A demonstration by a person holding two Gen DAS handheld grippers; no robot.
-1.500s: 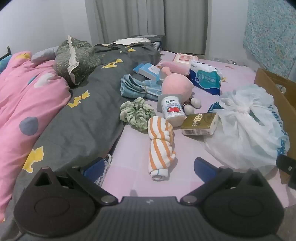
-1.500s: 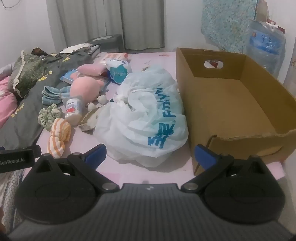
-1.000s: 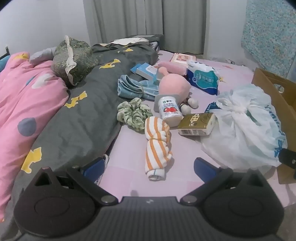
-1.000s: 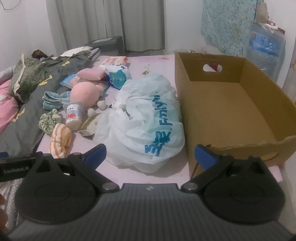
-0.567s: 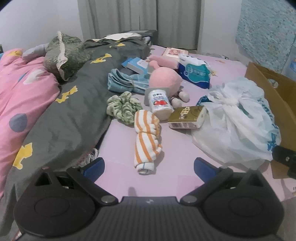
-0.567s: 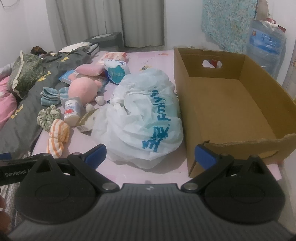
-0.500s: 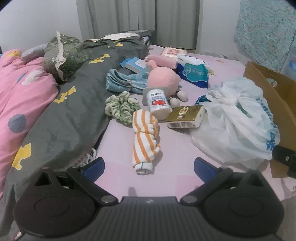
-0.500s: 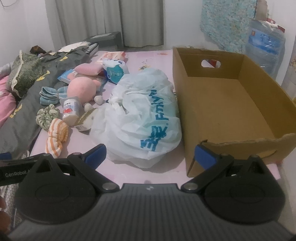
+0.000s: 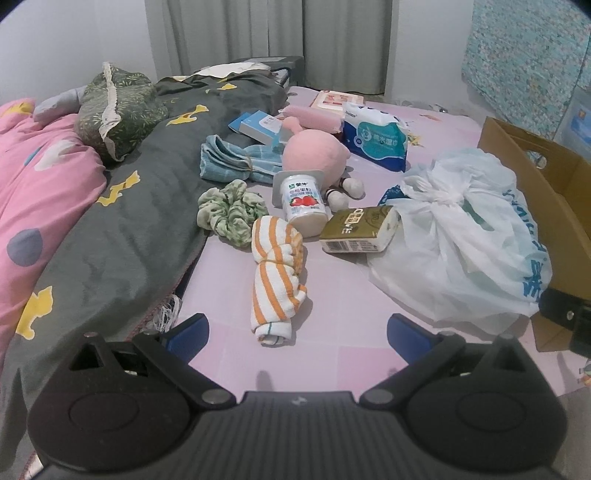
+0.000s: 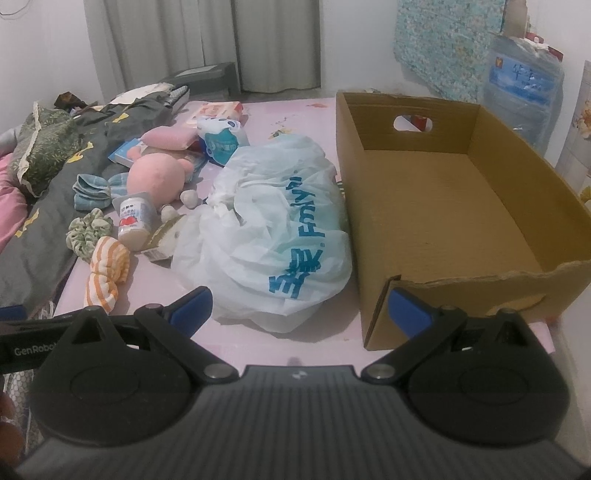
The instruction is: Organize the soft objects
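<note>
Both grippers — left [image 9: 297, 328], right [image 10: 299, 306] — gape wide, empty.
Likely next: left closes on sock [image 9: 277, 273], for box [image 10: 443, 192].

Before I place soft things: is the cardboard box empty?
Empty: the cardboard box shows only its bare brown floor in the right wrist view.

I see a home bedroom, pink sheet [image 9: 332, 302], grey quilt [image 9: 122, 236], pillow [image 9: 118, 107], drawn curtains [image 9: 273, 33].
</note>
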